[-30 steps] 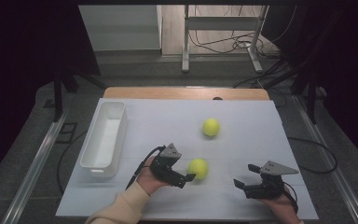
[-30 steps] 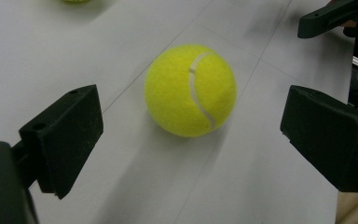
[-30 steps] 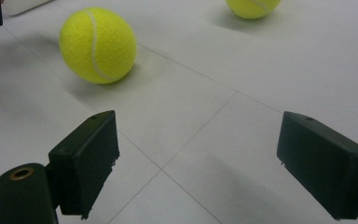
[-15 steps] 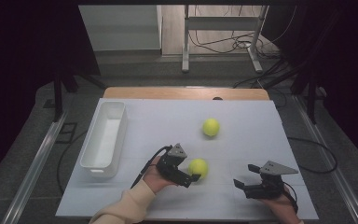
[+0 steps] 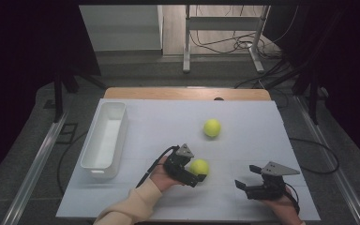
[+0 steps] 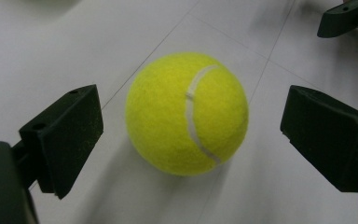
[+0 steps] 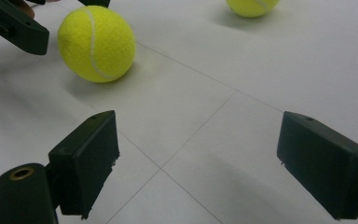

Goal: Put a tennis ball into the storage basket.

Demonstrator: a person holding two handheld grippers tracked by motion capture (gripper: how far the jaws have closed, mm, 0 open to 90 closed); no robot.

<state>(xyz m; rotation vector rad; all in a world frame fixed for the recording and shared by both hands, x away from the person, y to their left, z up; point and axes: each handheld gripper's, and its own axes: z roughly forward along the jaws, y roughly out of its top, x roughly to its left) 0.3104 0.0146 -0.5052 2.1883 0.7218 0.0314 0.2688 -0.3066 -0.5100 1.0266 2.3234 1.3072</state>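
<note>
so the left tongs (image 5: 198, 174) are sliding in since a second ago, now spread wide around the near tennis ball (image 6: 187, 113) sitting on the table (image 5: 243, 140), not pinching yet, while the right tongs (image 5: 244, 186) are idling open nearby

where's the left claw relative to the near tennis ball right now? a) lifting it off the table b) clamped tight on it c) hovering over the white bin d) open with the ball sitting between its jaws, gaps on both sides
d: in the left gripper view the near tennis ball rests on the table between the jaws of the left claw, with bare table visible on each side of it.
</note>
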